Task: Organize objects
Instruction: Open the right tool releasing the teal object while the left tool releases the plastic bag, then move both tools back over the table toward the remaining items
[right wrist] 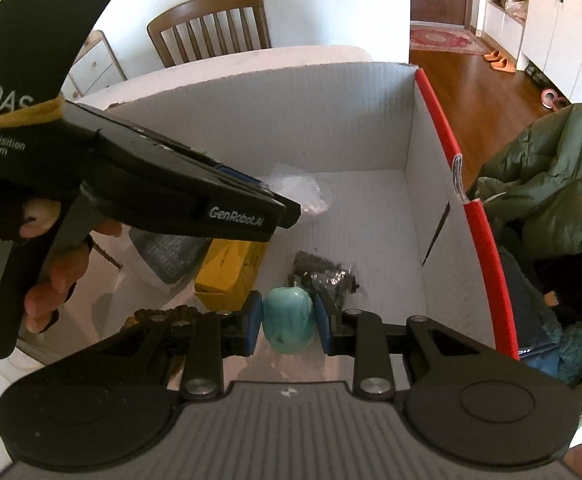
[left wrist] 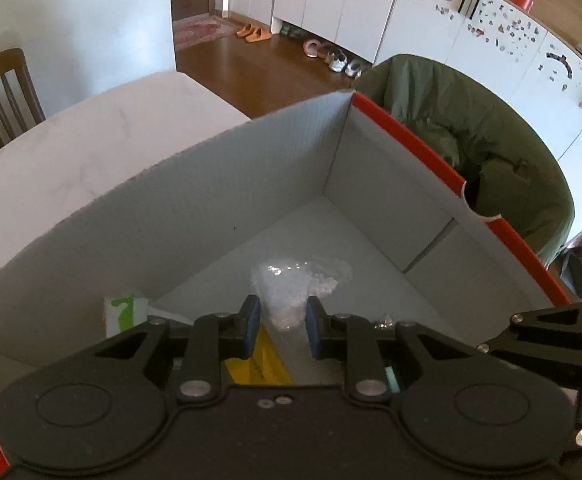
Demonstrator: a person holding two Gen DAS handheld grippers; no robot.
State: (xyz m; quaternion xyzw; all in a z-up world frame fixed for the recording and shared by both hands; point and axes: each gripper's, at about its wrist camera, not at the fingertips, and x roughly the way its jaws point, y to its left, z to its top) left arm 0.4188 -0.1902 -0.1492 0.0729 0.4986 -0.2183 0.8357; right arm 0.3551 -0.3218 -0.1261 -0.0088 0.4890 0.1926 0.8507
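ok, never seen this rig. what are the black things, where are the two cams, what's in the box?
There is no robot arm. A person holds a pair of hand-held tongs in each hand, and each pair carries a fisheye camera looking forward along its fingers.

The left wrist view shows the left tongs over an open white box with a red rim, fingers apart around a clear plastic bag; I cannot tell whether they grip it.

The right wrist view shows the right tongs shut on a turquoise oval object. The person's hand is at left.

Also in the box are a yellow carton and a dark crinkled packet.
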